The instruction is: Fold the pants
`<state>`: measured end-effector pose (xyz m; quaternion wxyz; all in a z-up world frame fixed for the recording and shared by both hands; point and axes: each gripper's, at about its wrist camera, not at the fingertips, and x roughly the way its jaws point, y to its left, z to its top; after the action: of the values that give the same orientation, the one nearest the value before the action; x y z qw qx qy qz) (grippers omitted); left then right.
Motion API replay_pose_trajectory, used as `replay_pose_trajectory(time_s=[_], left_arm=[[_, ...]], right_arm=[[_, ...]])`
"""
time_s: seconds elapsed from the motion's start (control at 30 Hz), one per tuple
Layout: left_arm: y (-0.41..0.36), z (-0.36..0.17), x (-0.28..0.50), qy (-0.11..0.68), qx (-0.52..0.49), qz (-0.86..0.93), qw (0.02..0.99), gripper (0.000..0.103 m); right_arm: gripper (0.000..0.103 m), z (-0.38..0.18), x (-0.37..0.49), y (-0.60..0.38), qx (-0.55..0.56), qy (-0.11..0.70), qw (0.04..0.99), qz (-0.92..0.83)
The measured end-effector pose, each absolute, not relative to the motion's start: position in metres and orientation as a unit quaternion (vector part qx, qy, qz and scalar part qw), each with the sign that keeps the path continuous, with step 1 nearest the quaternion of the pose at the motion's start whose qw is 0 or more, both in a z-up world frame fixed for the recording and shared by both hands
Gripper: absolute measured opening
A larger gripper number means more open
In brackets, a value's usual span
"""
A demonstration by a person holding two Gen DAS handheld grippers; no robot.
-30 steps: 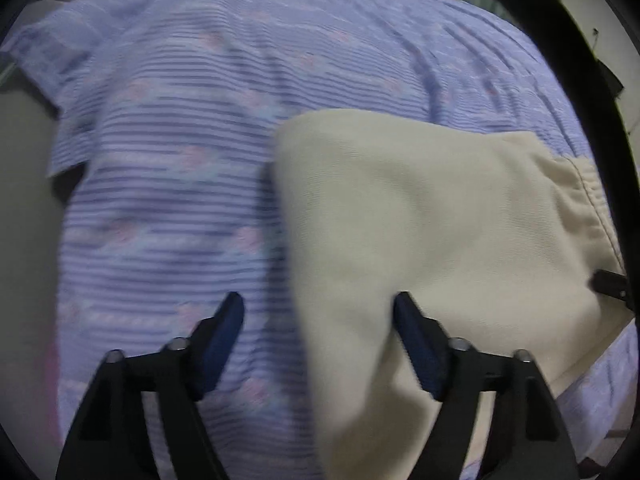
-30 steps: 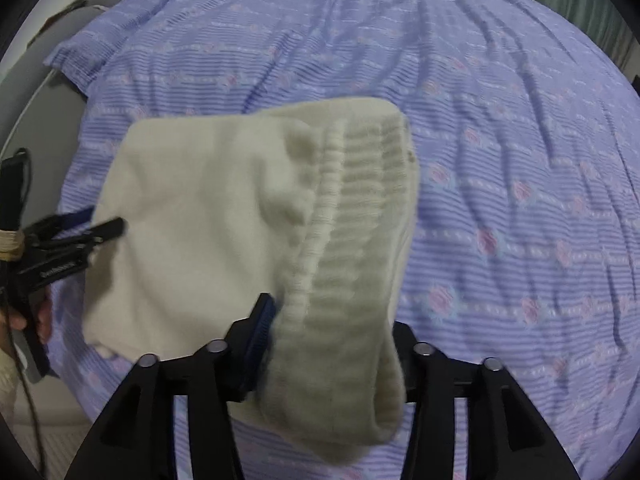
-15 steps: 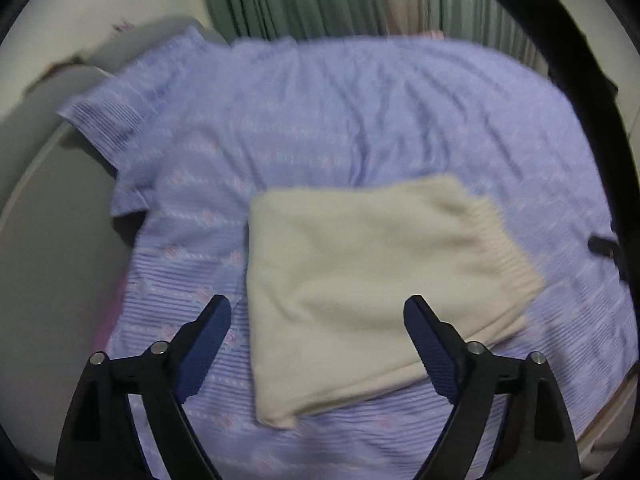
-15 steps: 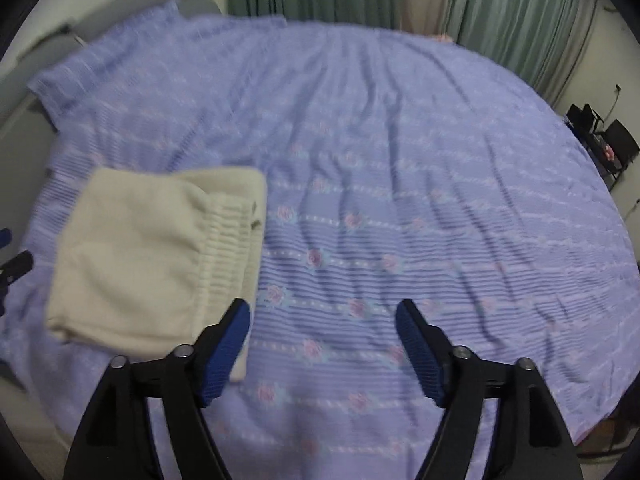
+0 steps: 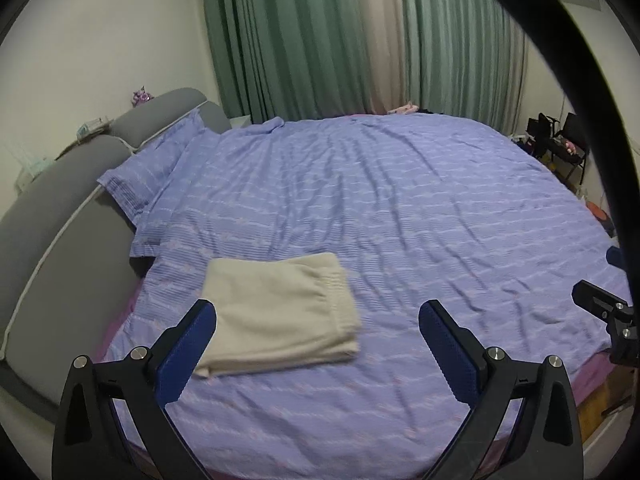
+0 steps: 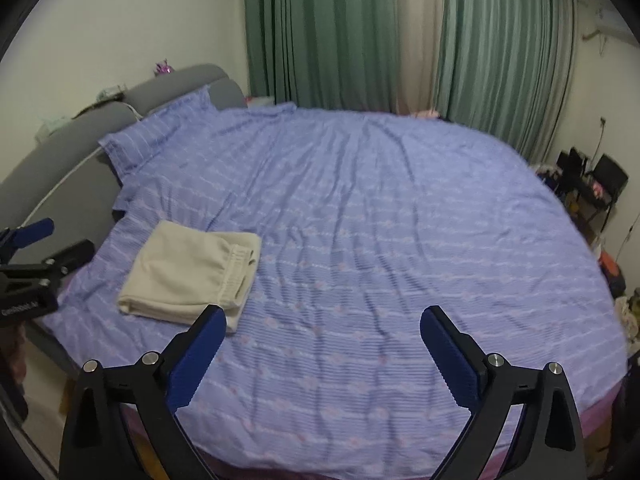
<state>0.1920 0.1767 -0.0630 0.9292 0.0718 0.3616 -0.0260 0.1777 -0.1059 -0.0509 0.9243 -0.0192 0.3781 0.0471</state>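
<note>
A wide bed fills both views, covered by a lilac striped bedspread (image 5: 400, 208) with rumpled creases running across it. At about ten o'clock a matching pillow (image 5: 148, 168) leans against the grey padded headboard (image 5: 60, 216), where a small purple trinket (image 5: 141, 97) sits on top. Green curtains (image 6: 320, 32) hang at twelve o'clock with a pale panel between them. At three o'clock, black chairs (image 6: 600, 184) stand among clutter near the wall

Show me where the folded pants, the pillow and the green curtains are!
folded pants (image 5: 276, 312), left wrist view, middle of top layer.
pillow (image 5: 148, 168), left wrist view, middle of striped case.
green curtains (image 6: 320, 32), right wrist view, left panel.
</note>
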Motion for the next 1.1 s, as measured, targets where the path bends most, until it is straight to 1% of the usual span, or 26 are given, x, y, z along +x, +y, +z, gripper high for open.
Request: replay_pose_trajectory(time_s=[0.2,0.57,0.93,1.1], left_arm=[[0.109,-0.037,0.14,0.343,0.098,-0.024,0.934,0.103],[0.024,-0.011,0.067,0.33,0.045,-0.023,0.943,0.103],[-0.024,0.007,0.026,0.321,0.04,-0.032,0.946,0.103],[-0.034,0.012,0.019,0.319,0.035,-0.044,0.946,0.103]], right_arm=[[0.098,-0.015,0.119,-0.157,-0.022,0.354,0.933,0.054],[0.098,0.015,0.048,-0.251,0.002,0.342,0.937,0.07],[0.098,0.028,0.013,-0.294,0.013,0.325,0.943,0.068],[0.098,0.033,0.004,-0.305,0.022,0.317,0.946,0.057]])
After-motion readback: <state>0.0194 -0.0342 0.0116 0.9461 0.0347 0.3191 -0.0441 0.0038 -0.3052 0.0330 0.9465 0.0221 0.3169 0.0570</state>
